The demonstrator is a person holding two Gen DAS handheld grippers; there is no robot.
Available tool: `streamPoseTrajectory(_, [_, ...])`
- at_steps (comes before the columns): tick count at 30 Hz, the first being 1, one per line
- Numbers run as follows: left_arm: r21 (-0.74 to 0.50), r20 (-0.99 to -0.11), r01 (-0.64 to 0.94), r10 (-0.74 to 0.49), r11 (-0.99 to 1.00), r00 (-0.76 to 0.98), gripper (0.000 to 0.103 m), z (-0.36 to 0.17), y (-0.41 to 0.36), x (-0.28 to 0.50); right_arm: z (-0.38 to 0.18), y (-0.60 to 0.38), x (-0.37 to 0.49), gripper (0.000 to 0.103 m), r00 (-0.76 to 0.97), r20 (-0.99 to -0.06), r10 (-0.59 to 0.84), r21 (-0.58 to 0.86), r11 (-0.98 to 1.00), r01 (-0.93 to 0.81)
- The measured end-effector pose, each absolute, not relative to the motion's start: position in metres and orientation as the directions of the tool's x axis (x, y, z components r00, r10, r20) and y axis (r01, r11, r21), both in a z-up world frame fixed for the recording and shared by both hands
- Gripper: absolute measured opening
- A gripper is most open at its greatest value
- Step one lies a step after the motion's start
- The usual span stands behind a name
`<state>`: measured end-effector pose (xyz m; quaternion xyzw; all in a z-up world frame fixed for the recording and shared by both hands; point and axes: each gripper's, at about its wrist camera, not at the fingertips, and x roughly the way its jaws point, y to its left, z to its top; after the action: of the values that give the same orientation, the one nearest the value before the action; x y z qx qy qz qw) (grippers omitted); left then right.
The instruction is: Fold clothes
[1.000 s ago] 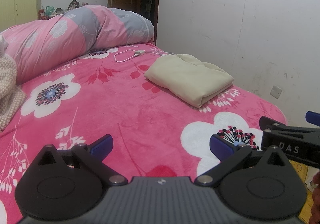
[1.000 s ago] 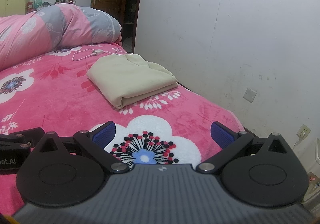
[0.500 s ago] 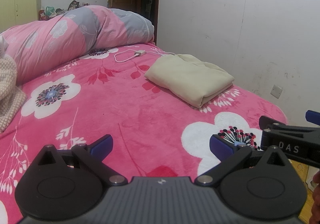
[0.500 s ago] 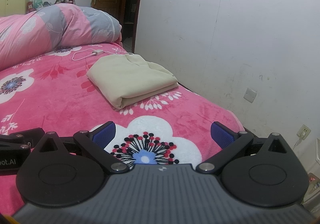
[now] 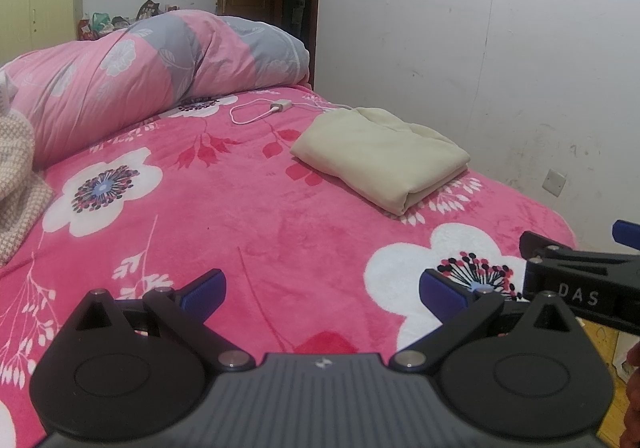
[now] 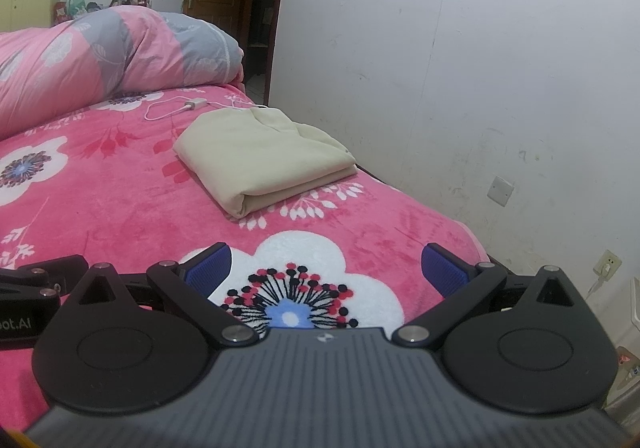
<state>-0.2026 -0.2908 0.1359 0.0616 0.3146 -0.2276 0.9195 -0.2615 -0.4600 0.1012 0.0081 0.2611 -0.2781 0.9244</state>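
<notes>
A cream garment (image 5: pixel 380 154) lies folded into a neat rectangle on the pink flowered blanket (image 5: pixel 224 216), near the bed's right side; the right wrist view shows the same cream garment (image 6: pixel 264 160). My left gripper (image 5: pixel 322 288) hovers open over the near end of the bed, well short of the garment, with nothing between its blue pads (image 5: pixel 204 288). My right gripper (image 6: pixel 326 264) is open too, empty, above a white flower print. Each gripper shows at the edge of the other's view. A beige knitted cloth (image 5: pixel 16 176) lies at the left edge.
A rolled pink and grey duvet (image 5: pixel 152 64) fills the far end of the bed. A white charger and cable (image 5: pixel 264 110) lie just beyond the garment. The white wall (image 6: pixel 460 68) runs close along the bed's right side, with a doorway (image 5: pixel 296 0) behind.
</notes>
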Motion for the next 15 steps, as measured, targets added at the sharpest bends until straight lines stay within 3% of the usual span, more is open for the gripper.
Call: streamPoseTrajectory(15, [-0.027, -0.608, 0.461, -0.380, 0.887, 0.697, 0.103, 0.1354, -0.2881, -0.2029, 0.1004, -0.4616, -0.2627, 0.102, 0.709, -0.489, -0.508, -0.128, 0.846, 0.517])
